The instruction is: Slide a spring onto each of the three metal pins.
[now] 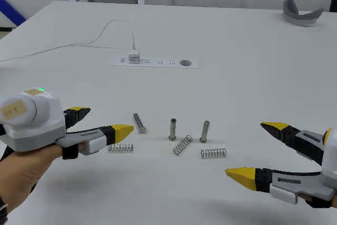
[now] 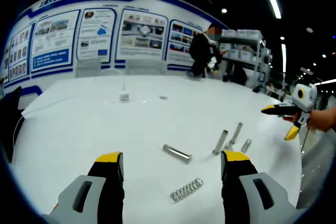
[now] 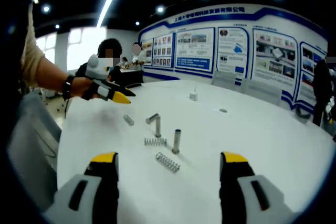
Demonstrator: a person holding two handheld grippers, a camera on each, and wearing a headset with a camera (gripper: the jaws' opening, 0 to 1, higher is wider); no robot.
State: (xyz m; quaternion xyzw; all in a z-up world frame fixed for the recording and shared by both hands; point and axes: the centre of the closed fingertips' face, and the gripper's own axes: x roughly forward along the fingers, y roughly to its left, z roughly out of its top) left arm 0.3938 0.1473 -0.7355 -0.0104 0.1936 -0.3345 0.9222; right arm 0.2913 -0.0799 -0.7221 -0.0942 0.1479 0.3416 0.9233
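Hovering at the start, my left gripper (image 1: 105,121) and right gripper (image 1: 251,149) gape empty; three springs (image 1: 182,145) lie just nearer than the bare pins (image 1: 172,129). Next, I judge, comes pinching one spring.

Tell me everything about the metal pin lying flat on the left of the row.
The lying pin is a short, grey, shiny metal rod, resting on its side on the white table, left of the middle pin, which stands upright. It carries no spring. The nearest spring lies close by, not touching.
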